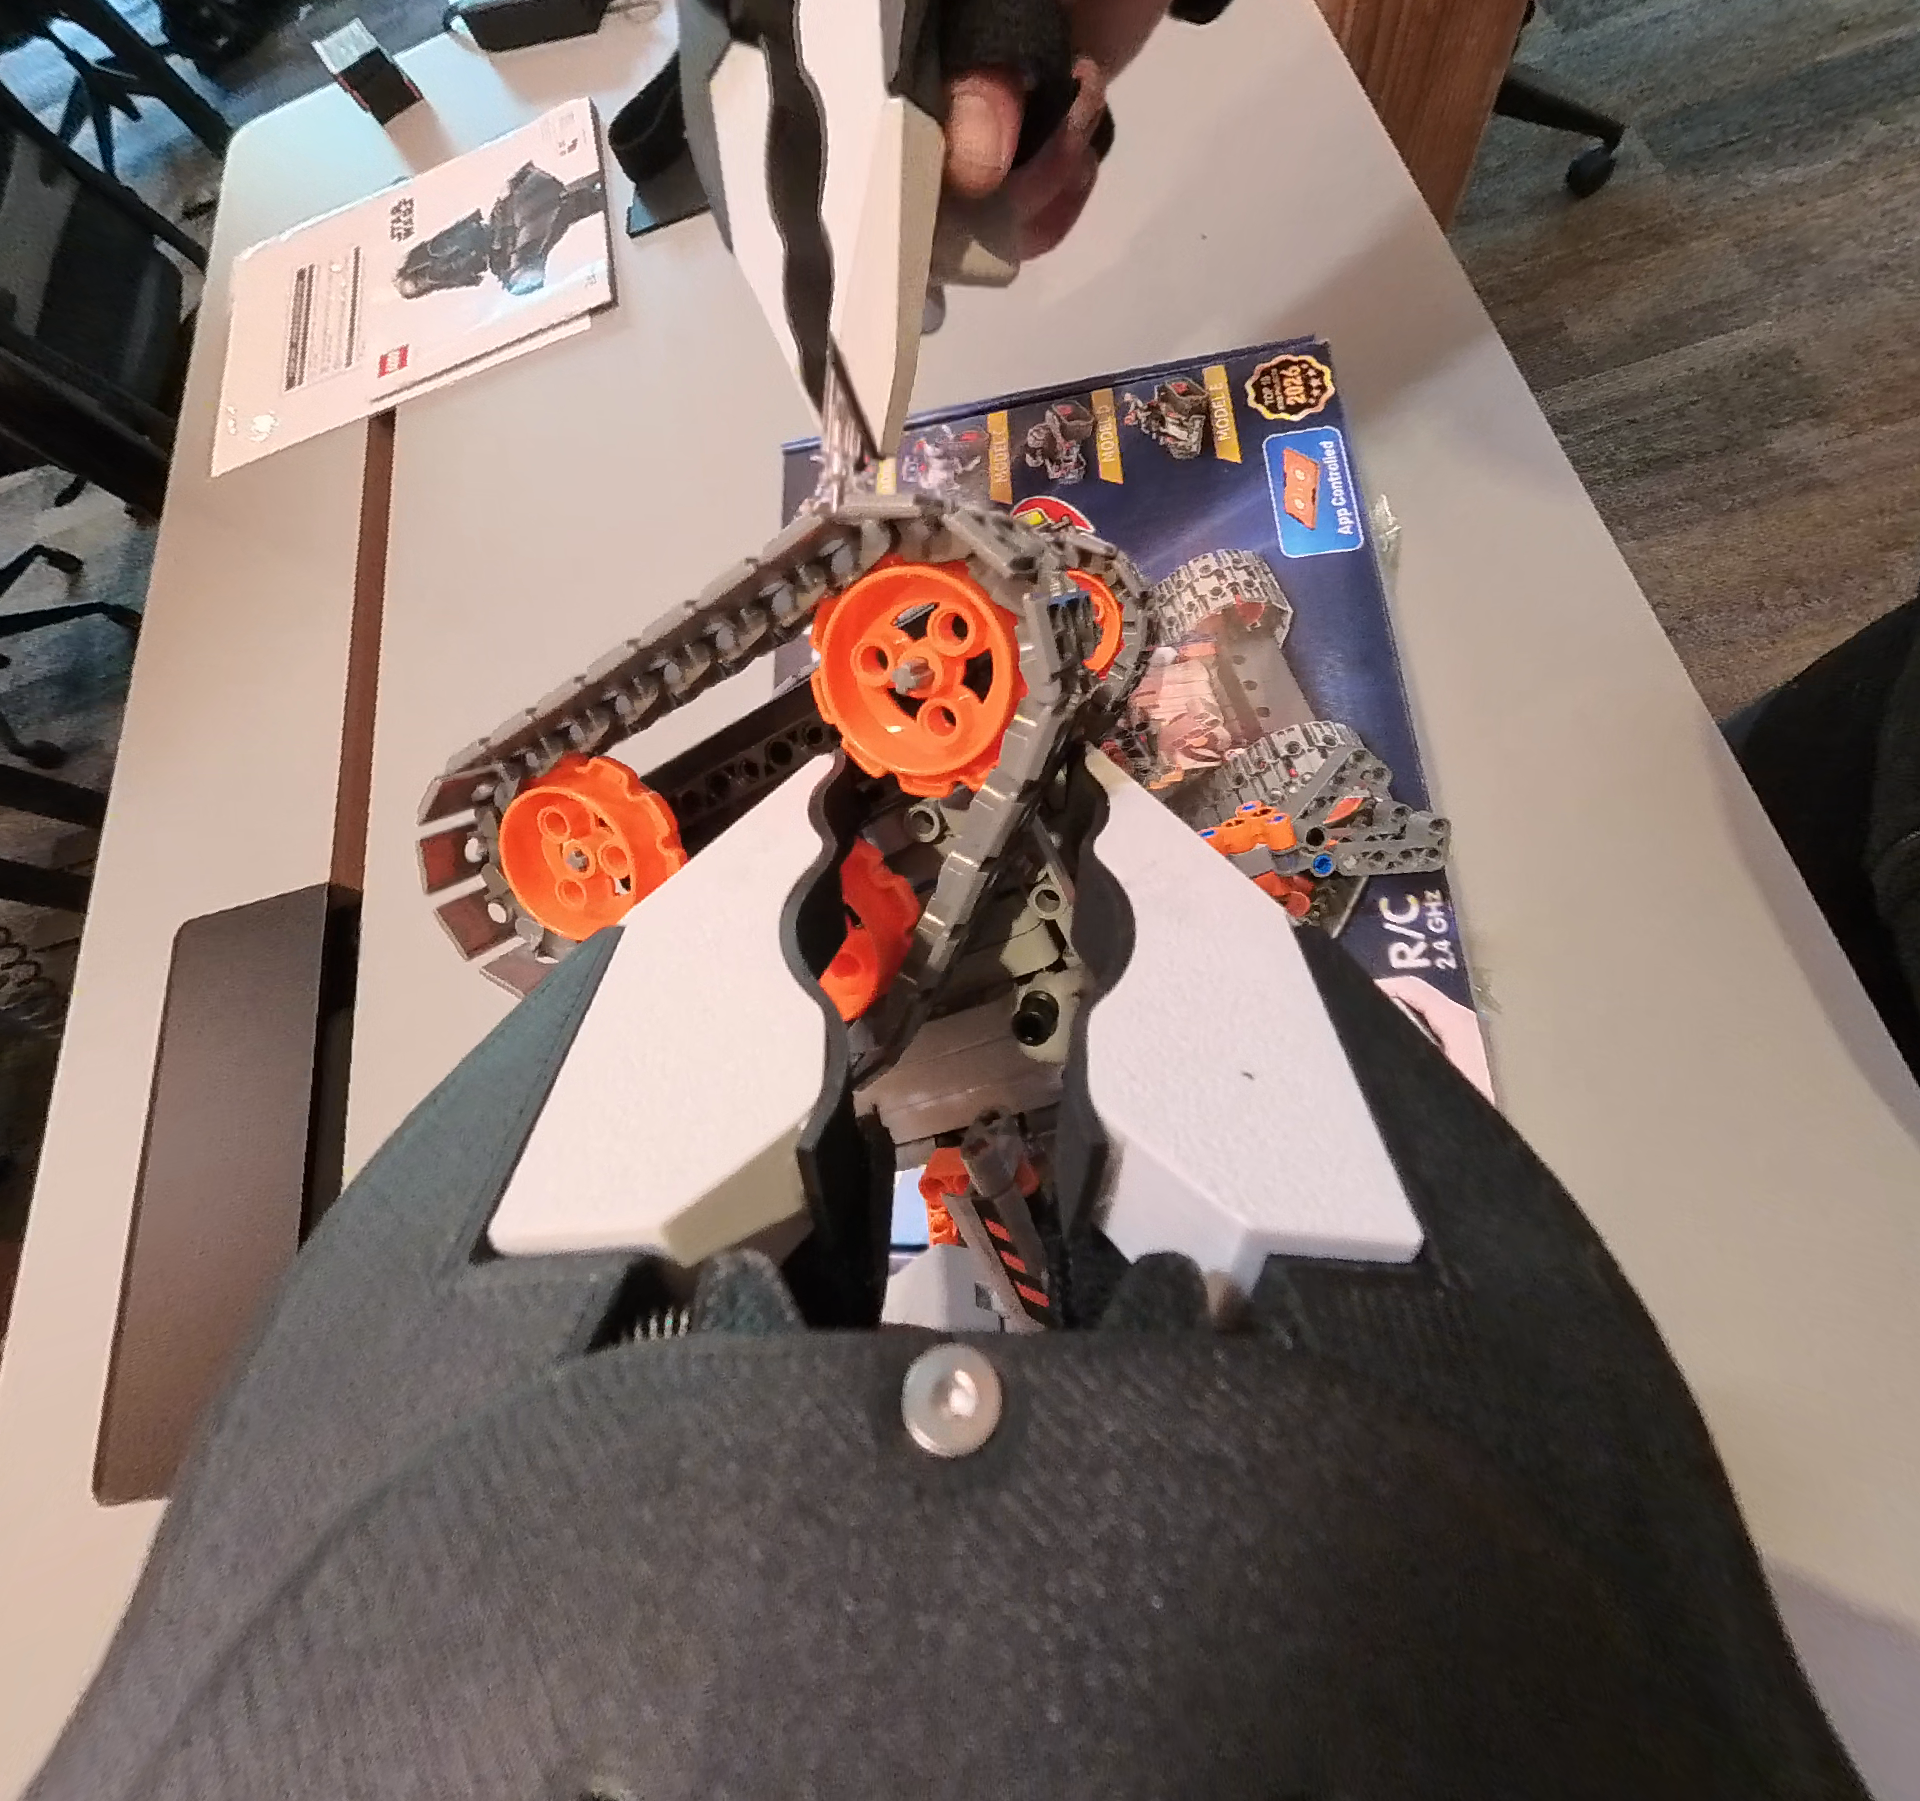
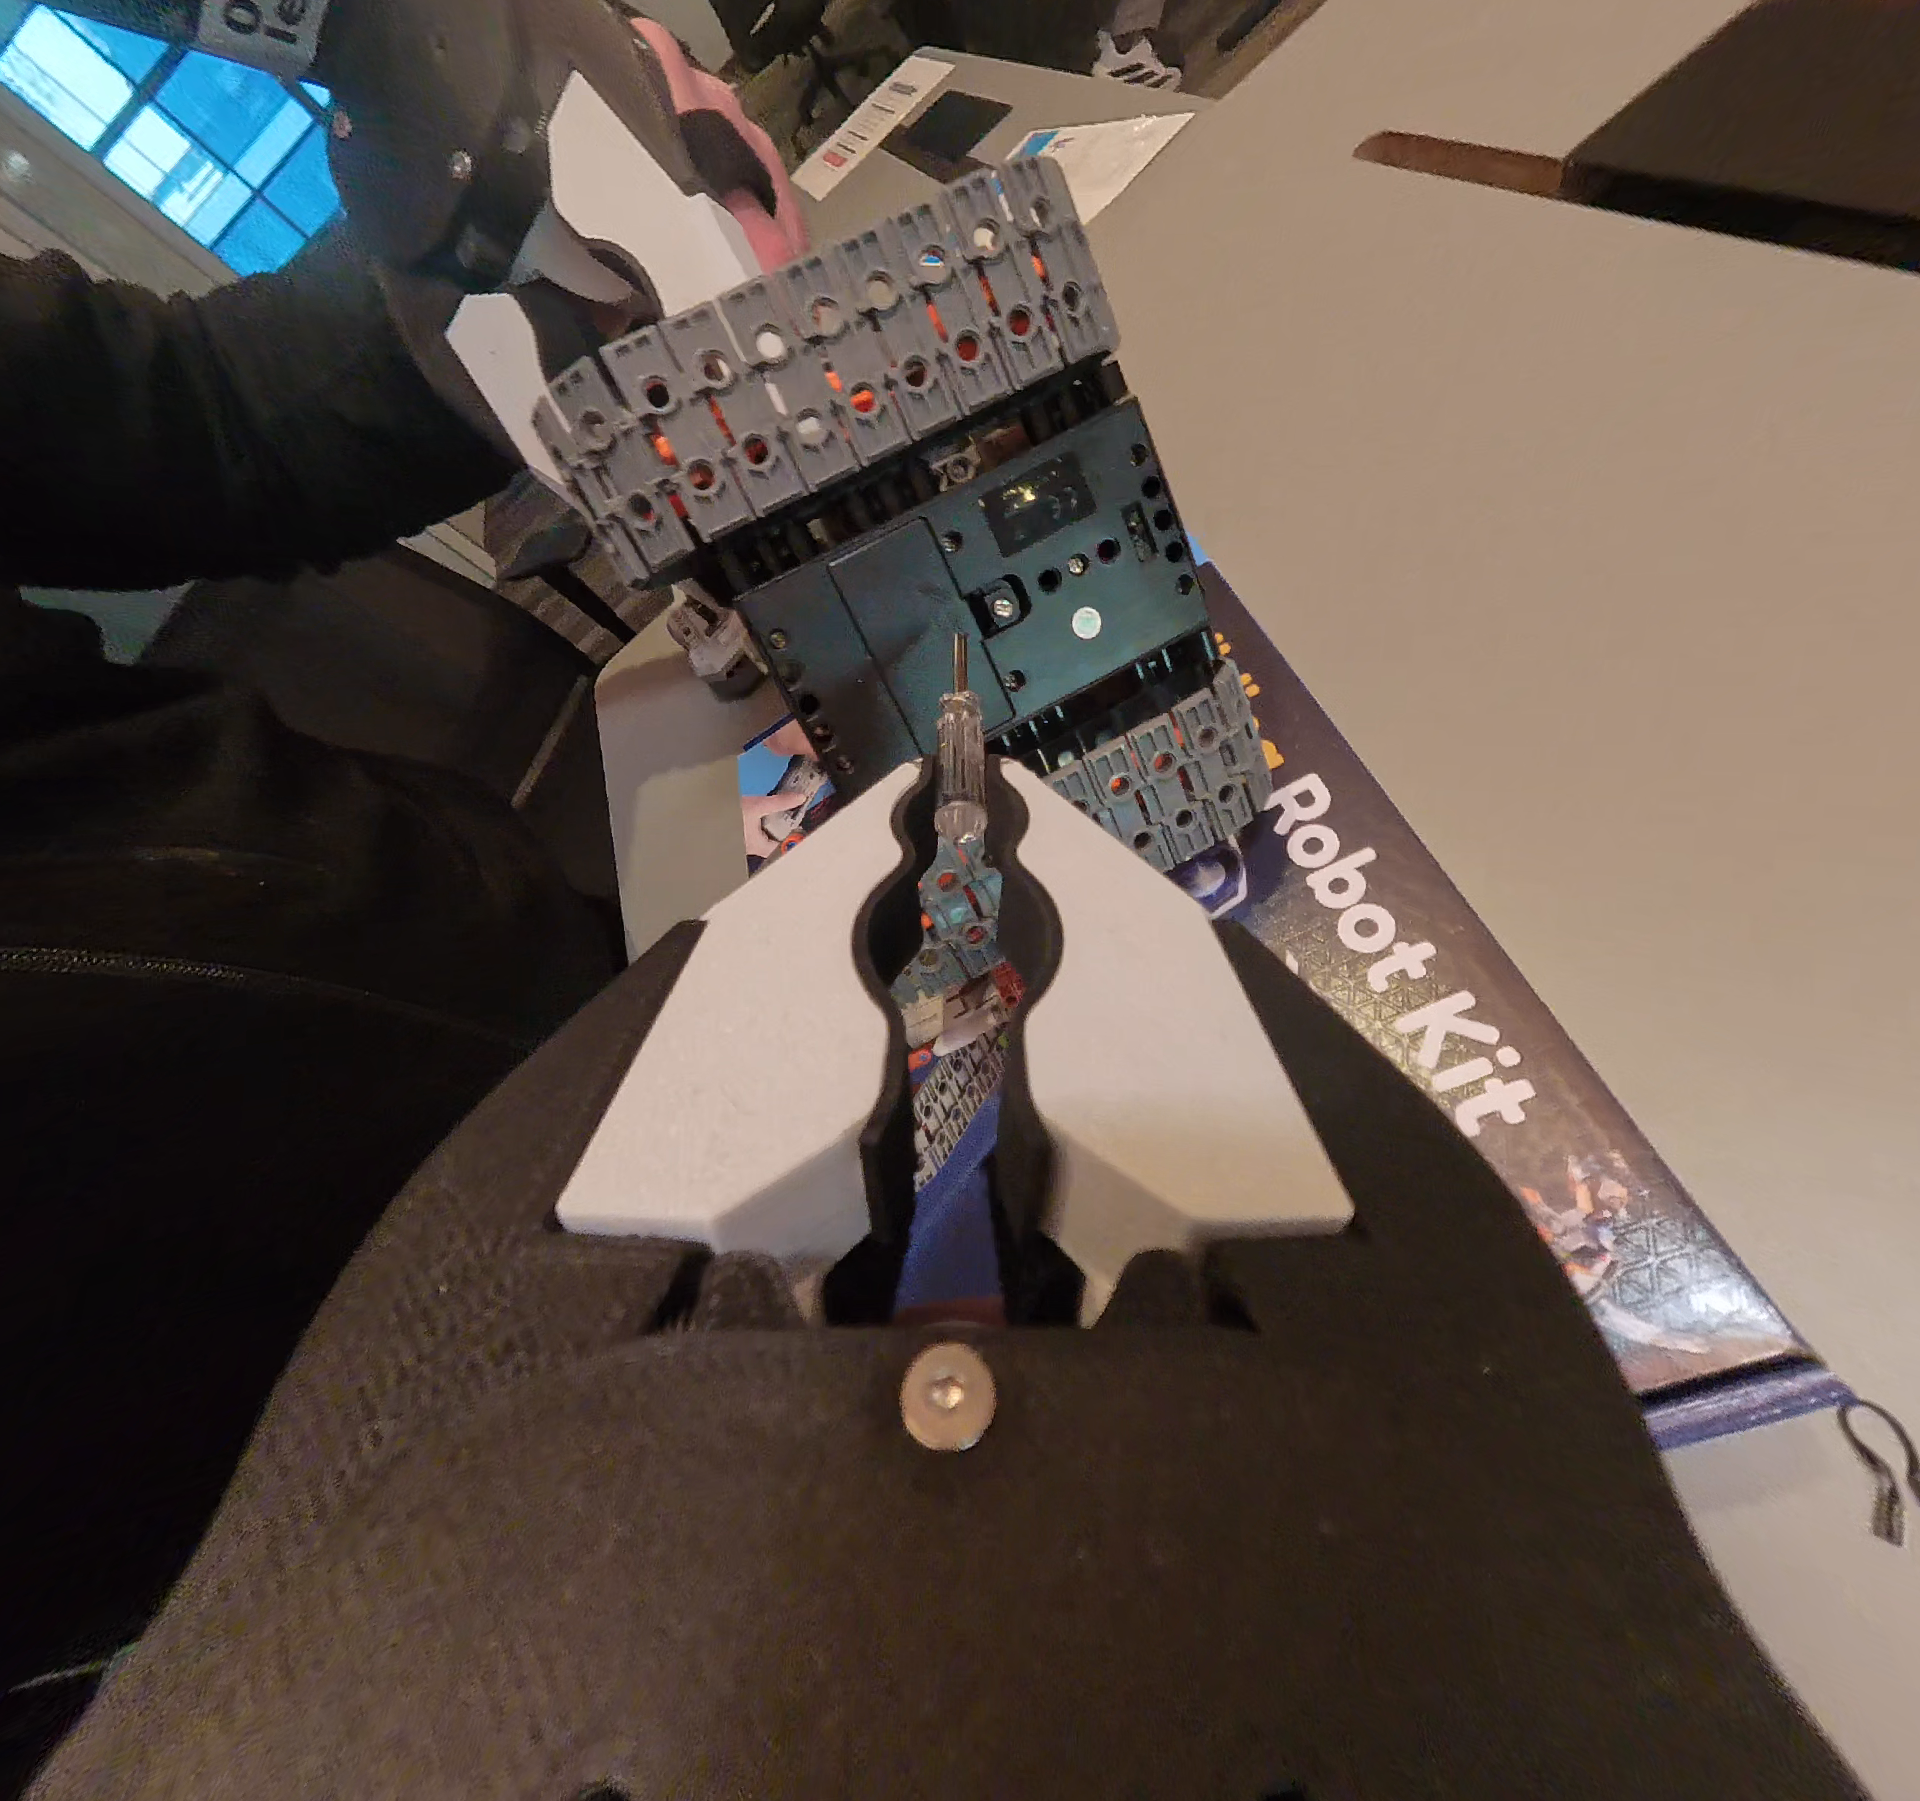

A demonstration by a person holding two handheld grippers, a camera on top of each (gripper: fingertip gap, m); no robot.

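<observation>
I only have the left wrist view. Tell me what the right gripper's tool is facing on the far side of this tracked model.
Observer: The right gripper holds a small clear-handled screwdriver that points at a black box on the far side of the tracked model.
Operator: Report any screw on that box.
Observer: One silver screw sits in a recess just right of the screwdriver's tip. The tip is not lined up on it.
</observation>
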